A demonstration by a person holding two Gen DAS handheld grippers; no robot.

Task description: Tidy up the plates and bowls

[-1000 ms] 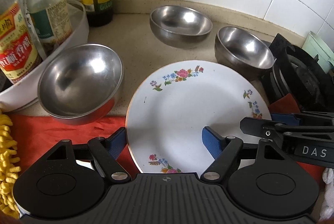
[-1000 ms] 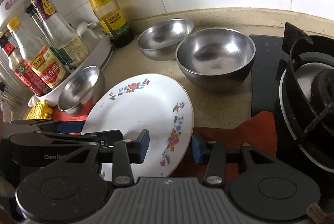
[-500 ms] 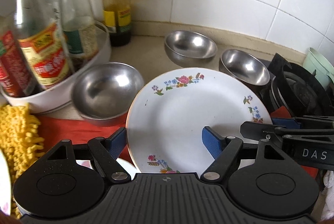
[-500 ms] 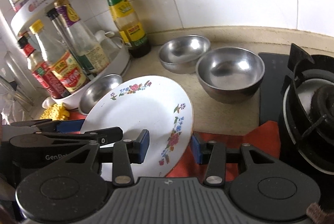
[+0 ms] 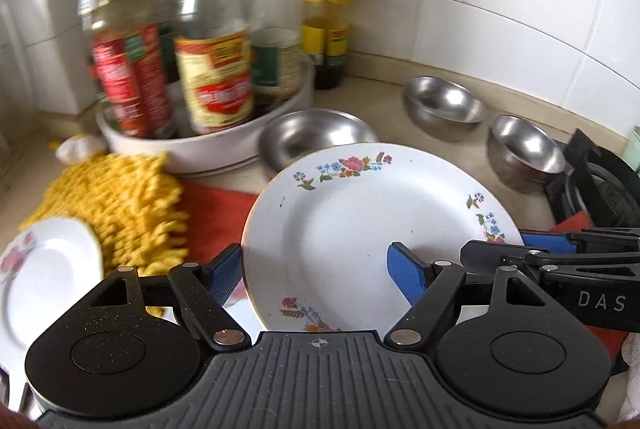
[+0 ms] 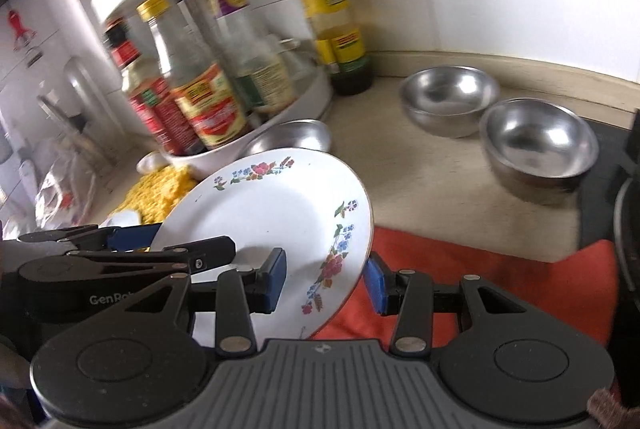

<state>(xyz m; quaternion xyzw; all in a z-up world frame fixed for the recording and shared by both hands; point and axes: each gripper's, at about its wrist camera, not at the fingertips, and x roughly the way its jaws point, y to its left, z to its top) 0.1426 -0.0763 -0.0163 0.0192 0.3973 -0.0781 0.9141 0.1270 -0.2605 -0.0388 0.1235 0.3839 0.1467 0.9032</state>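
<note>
White wall tiles and a beige countertop (image 6: 440, 181) framed a crowded kitchen corner. Nearest the cameras, the floral plate (image 5: 372, 229) was lifted and tilted above a red cloth (image 6: 480, 281), with both tools on it: the left gripper (image 5: 316, 269) straddled its near-left rim, one blue pad behind the edge and the other on the white face, grasping the plate, while the right gripper (image 6: 326, 279) clenched the plate's right rim between its blue pads. Left of the plate lay a yellow chenille mat (image 5: 116, 205) and, nearer still, a second floral plate (image 5: 48, 269) (blurred). Just behind the held plate sat a steel bowl (image 5: 312, 137), partly hidden by its rim, touching a white round rack (image 5: 208, 145) full of sauce bottles (image 5: 212, 69). Farther back and right of the plate stood two more steel bowls (image 6: 452, 97), close together, one (image 6: 536, 145) beside a black stove (image 5: 596, 185).
</note>
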